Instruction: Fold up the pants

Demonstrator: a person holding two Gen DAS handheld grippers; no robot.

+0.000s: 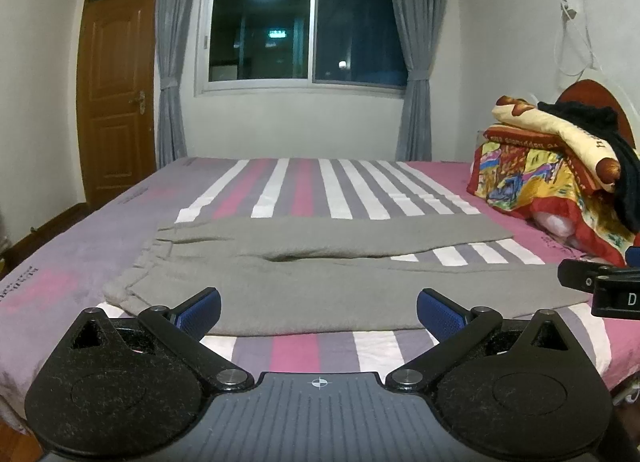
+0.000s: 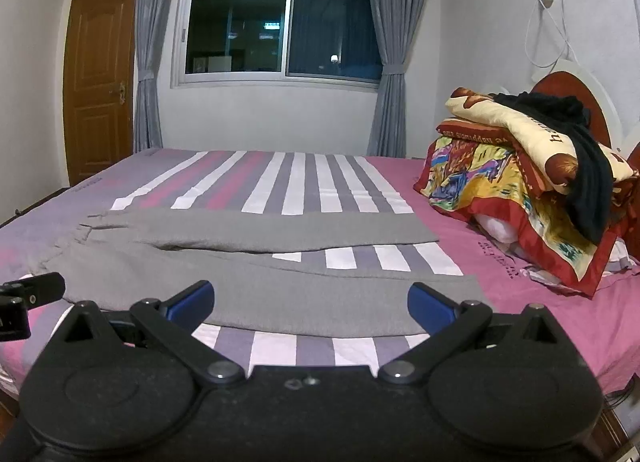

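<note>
Both grippers, left gripper (image 1: 319, 312) and right gripper (image 2: 311, 304), spread wide; grey pants (image 1: 320, 286) flat just ahead

Black tongs (image 1: 319, 312) — blue ribbed pads (image 1: 438, 312), silver screws, grey grooved base.

My left gripper (image 1: 319, 312) and right gripper (image 2: 311, 304) are matt black plastic with ribbed blue rubbery pads (image 1: 200, 312) and shiny metal pivot pins. The grey pants (image 1: 320, 282) look soft and fuzzy on the smooth striped cloth sheet (image 1: 304, 190); the door (image 1: 116, 94) is glossy wood
</note>
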